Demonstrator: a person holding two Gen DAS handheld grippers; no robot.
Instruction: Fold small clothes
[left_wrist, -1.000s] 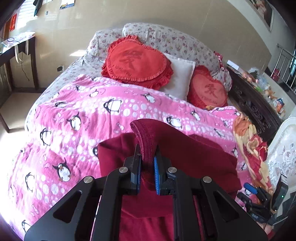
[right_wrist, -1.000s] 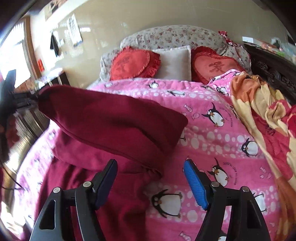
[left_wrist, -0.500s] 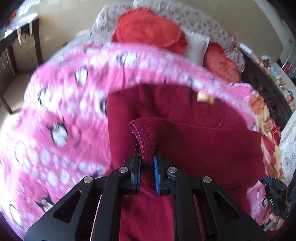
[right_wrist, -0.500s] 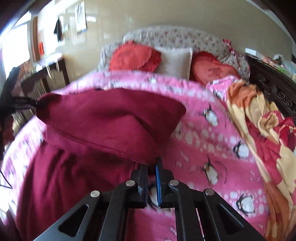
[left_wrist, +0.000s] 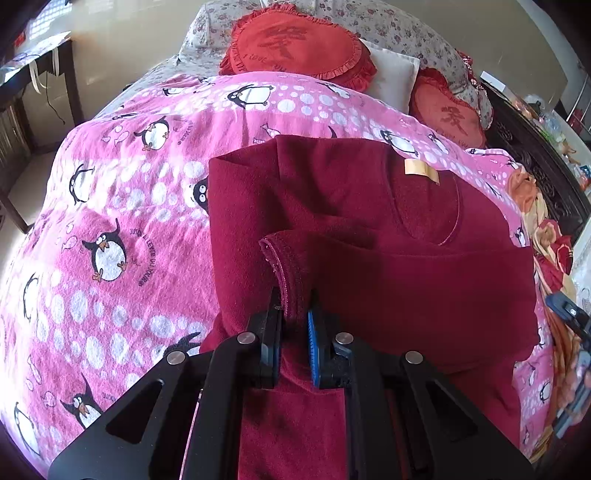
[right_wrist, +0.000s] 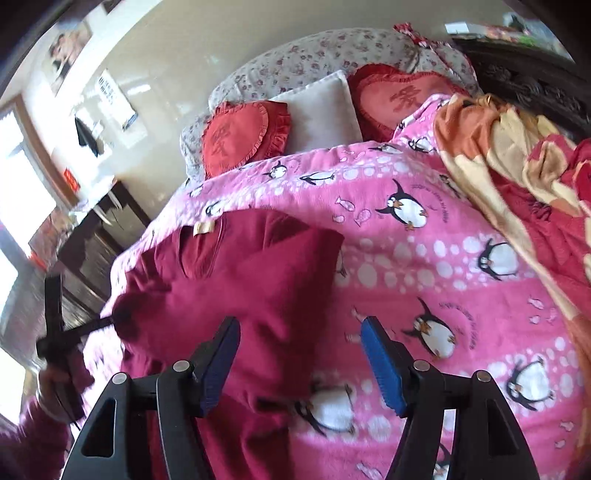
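Observation:
A dark red knit top (left_wrist: 369, 221) lies on the pink penguin blanket (left_wrist: 122, 206), its neckline and tan label (left_wrist: 421, 170) facing up, with a folded layer across its lower part. My left gripper (left_wrist: 295, 325) is shut on a stitched hem corner of that layer. In the right wrist view the top (right_wrist: 236, 273) lies left of centre. My right gripper (right_wrist: 299, 362) is open and empty just above the top's right edge. The left gripper (right_wrist: 55, 332) shows at the far left there.
Red heart cushions (left_wrist: 295, 48) and a white pillow (left_wrist: 391, 74) lie at the head of the bed. An orange and red floral blanket (right_wrist: 517, 173) is bunched along the right side. A dark wooden desk (left_wrist: 33, 81) stands left of the bed.
The left gripper carried the hem forward and lowered the folded layer onto the top. The right gripper, shut on the cloth half a second ago, has opened and let go.

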